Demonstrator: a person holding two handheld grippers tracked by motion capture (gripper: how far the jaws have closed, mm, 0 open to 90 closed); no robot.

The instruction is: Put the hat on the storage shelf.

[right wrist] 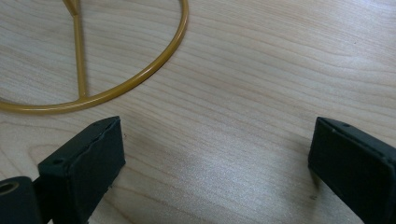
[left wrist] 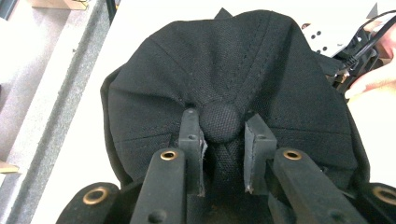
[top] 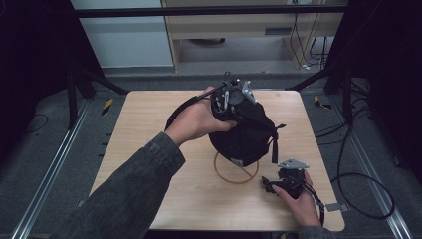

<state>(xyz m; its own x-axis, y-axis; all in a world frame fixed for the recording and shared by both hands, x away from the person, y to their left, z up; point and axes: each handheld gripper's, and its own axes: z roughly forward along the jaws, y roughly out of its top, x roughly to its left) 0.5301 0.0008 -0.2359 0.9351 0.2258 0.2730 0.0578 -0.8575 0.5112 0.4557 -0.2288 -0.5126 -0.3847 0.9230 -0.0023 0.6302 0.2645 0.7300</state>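
My left gripper (left wrist: 223, 128) is clamped on the little fabric button (left wrist: 219, 122) at the very top of a black cap (left wrist: 233, 70); the two pads sit tight against either side of it, and the cloth puckers into folds around the pinch. In the high view the cap (top: 244, 134) is held near the middle of the wooden table (top: 149, 119), with my left gripper (top: 230, 99) on its upper end and a strap dangling off its right side. The cap's lower edge comes down over a gold wire ring stand (top: 236, 172) (whether the cap actually rests on the stand or just hangs above it, I cannot tell).

My right gripper (top: 271, 186) sits low on the table near the front right corner, just beside the ring. Its jaws stand wide apart with nothing between them but bare wood, and the curved edge of the ring (right wrist: 140, 77) lies just ahead of the left pad (right wrist: 88, 158), not touching it.
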